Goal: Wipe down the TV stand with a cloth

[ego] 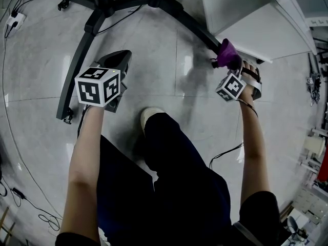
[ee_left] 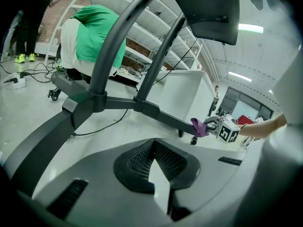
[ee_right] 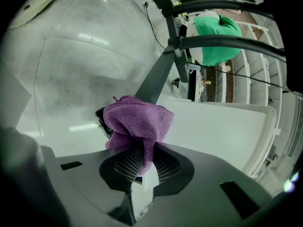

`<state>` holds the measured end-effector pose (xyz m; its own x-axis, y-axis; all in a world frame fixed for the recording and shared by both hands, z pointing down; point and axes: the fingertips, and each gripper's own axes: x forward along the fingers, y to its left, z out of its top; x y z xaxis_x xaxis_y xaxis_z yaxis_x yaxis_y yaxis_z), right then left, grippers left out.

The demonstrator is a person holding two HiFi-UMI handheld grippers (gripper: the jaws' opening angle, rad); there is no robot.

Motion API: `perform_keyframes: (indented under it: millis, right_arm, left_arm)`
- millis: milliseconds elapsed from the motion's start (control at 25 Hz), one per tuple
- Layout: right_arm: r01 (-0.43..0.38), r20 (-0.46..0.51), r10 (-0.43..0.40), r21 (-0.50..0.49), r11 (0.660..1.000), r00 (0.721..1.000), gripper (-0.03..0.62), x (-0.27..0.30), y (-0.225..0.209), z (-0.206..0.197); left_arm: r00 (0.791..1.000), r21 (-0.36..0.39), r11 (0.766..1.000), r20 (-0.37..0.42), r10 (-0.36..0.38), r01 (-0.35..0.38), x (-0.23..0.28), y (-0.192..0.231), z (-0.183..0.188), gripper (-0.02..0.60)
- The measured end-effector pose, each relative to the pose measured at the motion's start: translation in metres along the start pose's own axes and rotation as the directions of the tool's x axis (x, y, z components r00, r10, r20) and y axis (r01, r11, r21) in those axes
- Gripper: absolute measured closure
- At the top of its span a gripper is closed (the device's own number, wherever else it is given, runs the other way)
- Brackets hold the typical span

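The TV stand's black base (ego: 189, 24) spreads its legs over the pale floor. A purple cloth (ego: 226, 51) is bunched on the end of the right-hand leg, just above its caster. My right gripper (ego: 237, 68) is shut on it; in the right gripper view the cloth (ee_right: 137, 122) fills the jaws (ee_right: 142, 160) against the leg (ee_right: 156, 82). My left gripper (ego: 119, 57) hangs shut and empty beside the left leg (ego: 77, 65), touching nothing. From the left gripper (ee_left: 154, 148) view I see the leg (ee_left: 161, 113) and the cloth (ee_left: 197, 126) at its far end.
A white cabinet (ego: 246, 14) stands right behind the wiped leg end. A power strip (ego: 13, 20) and cables lie at the far left. My shoe (ego: 151, 114) is between the arms. White shelving with a green cover (ee_left: 94, 32) stands beyond the stand.
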<state>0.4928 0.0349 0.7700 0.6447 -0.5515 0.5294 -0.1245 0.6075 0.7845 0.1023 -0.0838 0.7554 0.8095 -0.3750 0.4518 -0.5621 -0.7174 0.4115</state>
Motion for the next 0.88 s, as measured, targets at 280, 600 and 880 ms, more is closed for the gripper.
perform_keyframes:
  millis: [280,600,880]
  right_arm:
    - [-0.065,0.114,0.016,0.438,0.896,0.993,0.526,-0.034,-0.006,0.019]
    - [-0.341,0.403,-0.001,0.776,0.531,0.915,0.525,-0.103,-0.022,0.090]
    - [-0.575,0.626,-0.150,0.770,0.277,0.765,0.525,-0.176,-0.067,0.166]
  left_arm:
    - [1.000,0.016,1.000,0.009,0.003,-0.003,-0.009,-0.003,0.003,0.575]
    - [1.000,0.052,0.999,0.001,-0.012,0.011,-0.022,-0.012,0.012,0.575]
    - [0.992,0.153,0.985,0.081,-0.098,0.084,-0.045,-0.049,0.049,0.575]
